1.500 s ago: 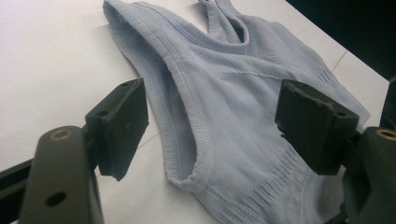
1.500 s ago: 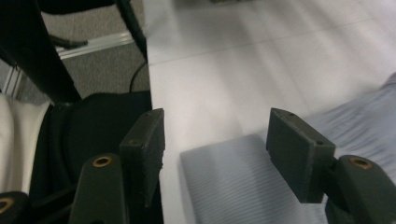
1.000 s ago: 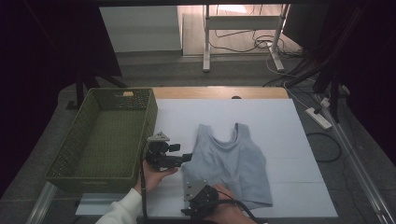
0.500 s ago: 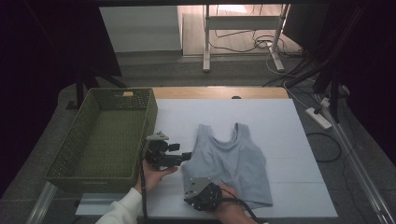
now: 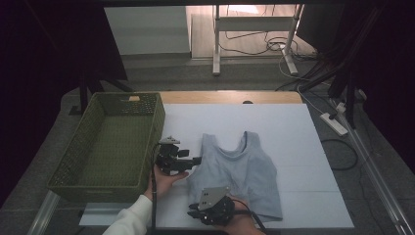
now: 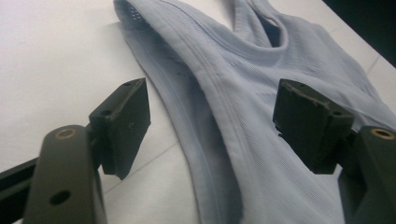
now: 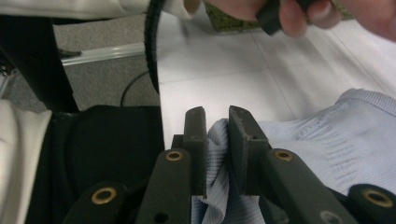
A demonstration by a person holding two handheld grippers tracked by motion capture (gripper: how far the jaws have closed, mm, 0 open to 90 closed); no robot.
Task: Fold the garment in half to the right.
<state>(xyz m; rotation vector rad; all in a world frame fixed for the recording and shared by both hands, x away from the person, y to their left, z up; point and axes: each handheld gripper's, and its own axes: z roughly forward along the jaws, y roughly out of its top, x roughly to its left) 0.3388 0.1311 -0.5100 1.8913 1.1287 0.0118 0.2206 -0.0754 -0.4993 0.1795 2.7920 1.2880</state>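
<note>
Progress stood at the very start when we looked: the pale blue tank top (image 5: 238, 172) still lay spread flat on the white tabletop (image 5: 293, 147), neckline toward the far edge, and the green basket (image 5: 78, 169) just to its left held nothing. We judged the work to be folding or lifting the top, perhaps toward that basket, and all of that was still to do. The right gripper (image 5: 201, 211), at the near left corner of the hem, had just been closing its jaws, and in the right gripper view (image 7: 216, 140) they had come nearly together with a bunched fold of the hem pinched between them, so the first grip was made. The left gripper (image 5: 193, 161) hovered at the top's left armhole; in the left gripper view (image 6: 212, 116) its jaws stood wide apart over the seamed edge, with cloth between them but nothing clamped, so the second grip was still missing. The top was a thin, finely ribbed knit, soft and limp, with doubled seams along armhole and neck and a small patch of open mesh near one shoulder. The basket was a rigid rectangular weave with open lattice walls, and the tabletop was smooth and matt.
</note>
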